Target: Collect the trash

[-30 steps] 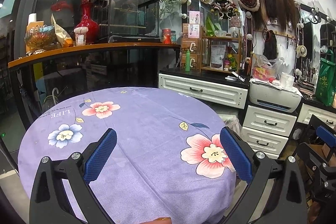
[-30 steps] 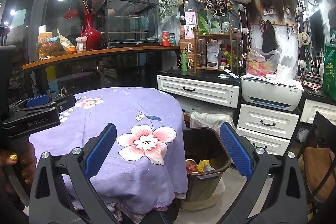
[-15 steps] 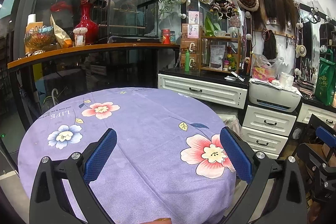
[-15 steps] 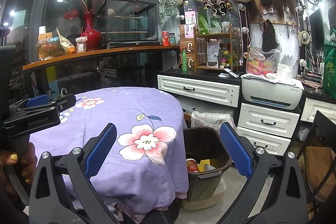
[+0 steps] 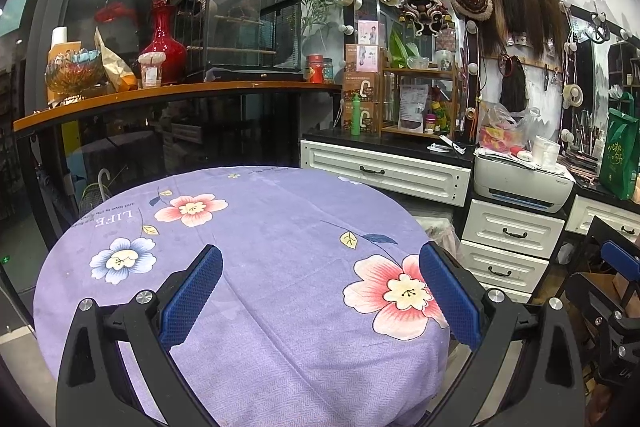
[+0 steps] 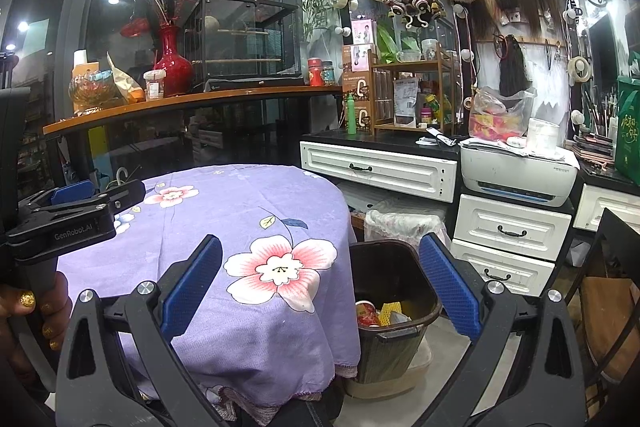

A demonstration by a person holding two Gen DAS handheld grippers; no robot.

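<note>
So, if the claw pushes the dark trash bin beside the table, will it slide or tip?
The trash bin probably slides: it looks like thin plastic holding only a few wrappers, so likely light. Pushed at its rim it may tip, since it narrows downward and seems to sit in a shallow tray.

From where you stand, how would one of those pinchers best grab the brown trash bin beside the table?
Probably by the brown trash bin's near rim, from above. Its mouth faces up, the thin wall suits one finger inside and one outside, and the purple floral tablecloth crowds its left side.

Round table (image 5: 280,227) w/ purple floral cloth; white drawers (image 5: 512,231) along painted wall, wooden shelf (image 5: 176,95) before dark glass, ceiling spots lit.
</note>
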